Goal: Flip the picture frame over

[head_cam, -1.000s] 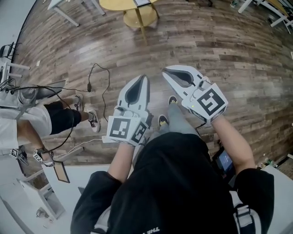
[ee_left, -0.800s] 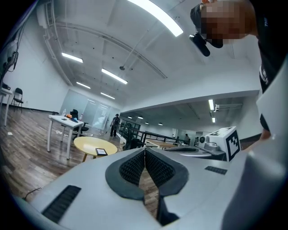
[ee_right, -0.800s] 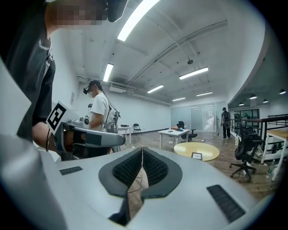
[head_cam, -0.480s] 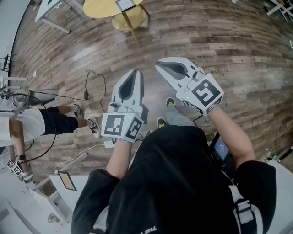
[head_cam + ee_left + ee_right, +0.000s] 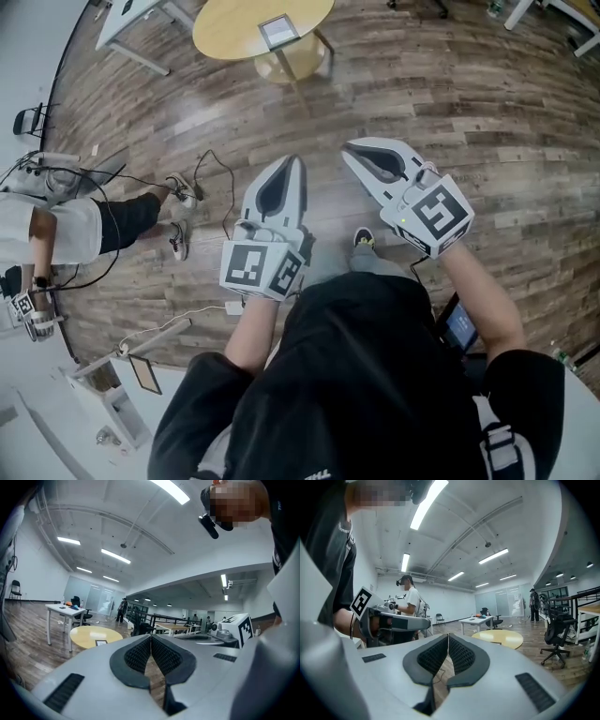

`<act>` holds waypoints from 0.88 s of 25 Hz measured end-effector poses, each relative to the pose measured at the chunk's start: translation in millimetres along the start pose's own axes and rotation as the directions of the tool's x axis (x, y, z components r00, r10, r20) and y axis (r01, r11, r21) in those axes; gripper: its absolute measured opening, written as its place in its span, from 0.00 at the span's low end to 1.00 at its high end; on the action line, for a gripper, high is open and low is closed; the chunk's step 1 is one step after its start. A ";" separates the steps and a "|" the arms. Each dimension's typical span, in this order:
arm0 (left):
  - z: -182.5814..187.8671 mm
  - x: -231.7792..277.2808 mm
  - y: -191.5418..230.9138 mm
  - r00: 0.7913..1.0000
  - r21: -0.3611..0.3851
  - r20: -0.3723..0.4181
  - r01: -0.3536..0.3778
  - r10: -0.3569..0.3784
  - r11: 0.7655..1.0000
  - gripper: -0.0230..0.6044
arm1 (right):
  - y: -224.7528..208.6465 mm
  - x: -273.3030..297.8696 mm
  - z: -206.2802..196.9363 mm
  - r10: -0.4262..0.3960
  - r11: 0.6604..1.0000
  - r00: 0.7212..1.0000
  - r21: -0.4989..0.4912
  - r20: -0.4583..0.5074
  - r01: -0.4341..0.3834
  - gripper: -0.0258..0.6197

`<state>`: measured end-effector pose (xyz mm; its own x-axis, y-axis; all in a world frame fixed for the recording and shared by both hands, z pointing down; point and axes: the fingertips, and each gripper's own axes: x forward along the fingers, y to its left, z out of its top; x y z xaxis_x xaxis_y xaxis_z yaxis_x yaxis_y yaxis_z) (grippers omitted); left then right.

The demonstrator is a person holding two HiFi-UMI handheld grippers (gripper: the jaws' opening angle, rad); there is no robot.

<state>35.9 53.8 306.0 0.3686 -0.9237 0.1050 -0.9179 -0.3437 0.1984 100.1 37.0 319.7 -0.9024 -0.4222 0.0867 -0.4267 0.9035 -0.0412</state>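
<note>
Person is closing in on the round table (image 5: 217, 39), now showing fuller in the head view than a second ago, picture frame (image 5: 279, 31) lying near its near edge, unflipped; left gripper (image 5: 297, 160) and right gripper (image 5: 348, 148) are travelling with jaws together, empty.

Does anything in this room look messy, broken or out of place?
Only one small thing: a black cable snakes loose across the wooden floor beside a seated person's shoes. The picture frame lies flat on the round yellow table, seemingly undamaged. No spill shows.
</note>
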 end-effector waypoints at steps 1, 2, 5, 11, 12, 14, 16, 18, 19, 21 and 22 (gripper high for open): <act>0.6 4.8 0.6 1.000 0.004 -0.002 -0.001 0.001 1.000 0.07 | -4.8 1.0 -0.2 0.000 1.000 1.000 0.003 0.001 0.000 0.07; 1.3 8.6 1.0 1.000 0.008 -0.003 0.000 0.001 1.000 0.07 | -8.6 1.9 -0.2 -0.002 1.000 1.000 0.006 0.002 0.002 0.07; 3.1 15.4 2.8 1.000 0.014 -0.006 0.002 -0.002 1.000 0.07 | -16.5 5.6 -0.2 -0.005 1.000 1.000 0.013 0.005 0.005 0.07; 6.0 34.7 15.5 1.000 0.015 -0.014 0.015 -0.015 1.000 0.07 | -36.7 24.0 1.3 -0.030 0.999 1.000 0.037 0.005 0.030 0.07; 6.1 37.5 20.0 1.000 0.011 -0.016 0.020 -0.020 1.000 0.07 | -38.2 29.3 0.4 -0.032 0.999 0.999 0.040 -0.002 0.032 0.07; 7.3 44.2 31.3 0.999 -0.001 -0.015 0.029 -0.029 1.000 0.07 | -42.2 41.9 -0.2 -0.034 0.999 0.999 0.038 -0.014 0.034 0.07; 8.9 51.0 43.1 0.999 -0.005 -0.012 0.039 -0.039 0.999 0.07 | -46.5 55.4 0.2 -0.036 0.999 0.999 0.034 -0.022 0.037 0.07; 12.0 57.4 55.8 0.999 -0.006 -0.004 0.049 -0.049 0.999 0.07 | -49.7 69.5 1.3 -0.033 0.999 0.999 0.026 -0.030 0.034 0.07; 15.1 61.3 63.7 0.999 -0.010 0.002 0.051 -0.051 0.999 0.07 | -52.5 78.3 2.4 -0.031 0.999 0.999 0.019 -0.035 0.032 0.07; 22.9 69.6 82.3 0.998 -0.018 0.020 0.052 -0.052 0.998 0.07 | -60.8 100.4 6.0 -0.027 1.000 0.999 0.011 -0.038 0.027 0.07; 26.5 73.2 91.8 0.998 -0.020 0.029 0.052 -0.052 0.998 0.07 | -64.6 112.8 8.3 -0.024 1.000 0.999 0.012 -0.036 0.024 0.07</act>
<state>-25.3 -49.9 306.0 0.4109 -0.9093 0.0661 -0.8944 -0.3880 0.2226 25.4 -69.6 323.9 -0.8893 -0.4404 0.1234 -0.4489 0.8921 -0.0511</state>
